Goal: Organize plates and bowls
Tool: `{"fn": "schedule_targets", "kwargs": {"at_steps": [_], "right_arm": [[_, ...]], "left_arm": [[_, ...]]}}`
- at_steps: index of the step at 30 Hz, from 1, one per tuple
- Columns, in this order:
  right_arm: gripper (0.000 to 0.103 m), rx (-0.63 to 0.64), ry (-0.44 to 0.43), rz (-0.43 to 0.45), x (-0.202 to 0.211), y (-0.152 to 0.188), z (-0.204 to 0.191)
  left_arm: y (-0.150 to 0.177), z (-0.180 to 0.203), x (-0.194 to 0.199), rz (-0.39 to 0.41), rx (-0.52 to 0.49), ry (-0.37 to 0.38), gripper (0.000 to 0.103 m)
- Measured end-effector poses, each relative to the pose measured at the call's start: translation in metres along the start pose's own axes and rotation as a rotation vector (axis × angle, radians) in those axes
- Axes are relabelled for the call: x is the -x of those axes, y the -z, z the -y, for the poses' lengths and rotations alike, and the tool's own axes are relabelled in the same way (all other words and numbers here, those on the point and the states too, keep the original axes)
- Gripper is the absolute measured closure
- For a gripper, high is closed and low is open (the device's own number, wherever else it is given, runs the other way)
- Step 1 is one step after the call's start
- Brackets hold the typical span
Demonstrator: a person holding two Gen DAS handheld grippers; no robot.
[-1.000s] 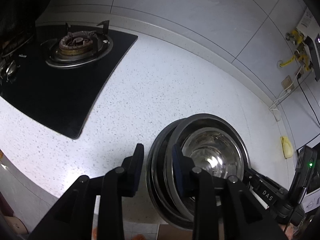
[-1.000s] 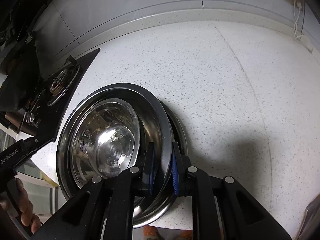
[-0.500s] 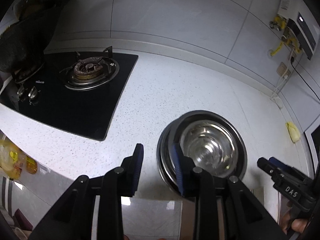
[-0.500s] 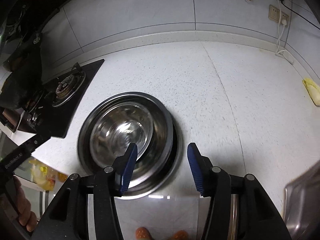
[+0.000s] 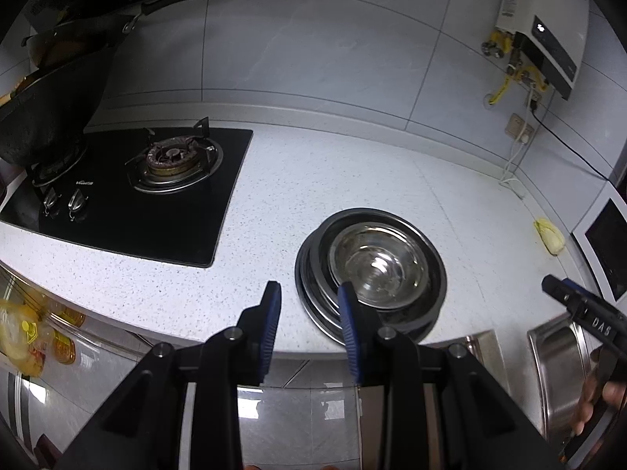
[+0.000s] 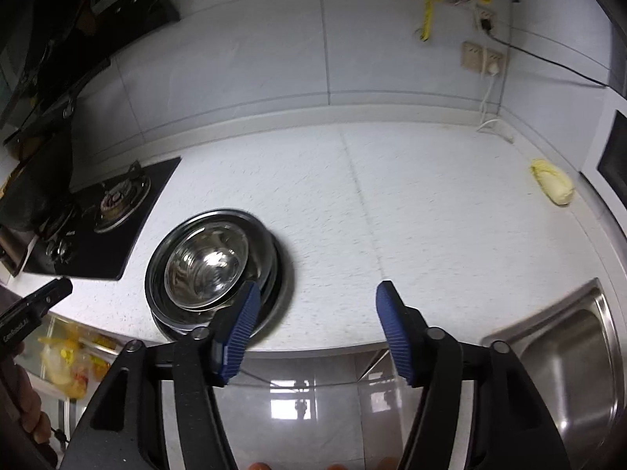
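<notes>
A stack of steel plates [image 5: 313,274] with a shiny steel bowl [image 5: 378,264] nested on top sits on the speckled white counter [image 5: 274,196] near its front edge. The bowl [image 6: 205,264] and the plates [image 6: 274,274] also show in the right wrist view. My left gripper [image 5: 307,293] is open and empty, held back off the counter edge, just left of the stack. My right gripper [image 6: 317,297] is wide open and empty, pulled back to the right of the stack.
A black gas hob [image 5: 172,156] lies on the left, with a dark wok [image 5: 47,109] on its far burner. A steel sink [image 6: 568,352] is at the right. A yellow cloth [image 6: 552,180] lies far right. A water heater [image 5: 544,39] and cables hang on the wall.
My right gripper let go of the plate rim and opened wide. Both grippers drew back and up from the stack, which stays on the counter.
</notes>
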State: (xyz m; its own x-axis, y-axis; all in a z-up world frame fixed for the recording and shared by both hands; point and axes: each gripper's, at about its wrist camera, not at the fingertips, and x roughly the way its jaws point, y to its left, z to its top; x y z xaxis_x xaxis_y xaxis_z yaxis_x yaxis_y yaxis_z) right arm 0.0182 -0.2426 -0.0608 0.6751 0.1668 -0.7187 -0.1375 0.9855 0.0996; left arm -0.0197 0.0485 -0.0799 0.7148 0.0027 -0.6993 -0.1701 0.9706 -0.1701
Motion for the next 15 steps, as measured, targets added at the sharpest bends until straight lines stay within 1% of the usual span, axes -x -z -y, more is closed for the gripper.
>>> {"fn": "schedule_targets", "kwargs": {"at_steps": [2,4,5,9,13,15], "right_arm": [[0.040,0.000,0.010,0.017,0.007,-0.001,0.003],[0.035,-0.006,0.011,0.031,0.014,0.000,0.007],[0.031,-0.008,0.011,0.035,0.017,0.000,0.009],[0.023,-0.025,0.022,0.062,0.032,0.002,0.019],[0.018,-0.053,0.036,0.087,0.044,0.006,0.031],[0.017,-0.062,0.044,0.098,0.048,0.006,0.036]], "left_arm": [[0.001,0.003,0.007,0.007,-0.014,0.008,0.074],[0.002,0.007,0.013,0.020,-0.032,0.011,0.074],[0.003,0.009,0.017,0.025,-0.039,0.014,0.074],[0.005,0.018,0.029,0.047,-0.055,0.037,0.074],[0.005,0.025,0.039,0.061,-0.059,0.058,0.074],[0.004,0.027,0.043,0.073,-0.059,0.067,0.074]]}}
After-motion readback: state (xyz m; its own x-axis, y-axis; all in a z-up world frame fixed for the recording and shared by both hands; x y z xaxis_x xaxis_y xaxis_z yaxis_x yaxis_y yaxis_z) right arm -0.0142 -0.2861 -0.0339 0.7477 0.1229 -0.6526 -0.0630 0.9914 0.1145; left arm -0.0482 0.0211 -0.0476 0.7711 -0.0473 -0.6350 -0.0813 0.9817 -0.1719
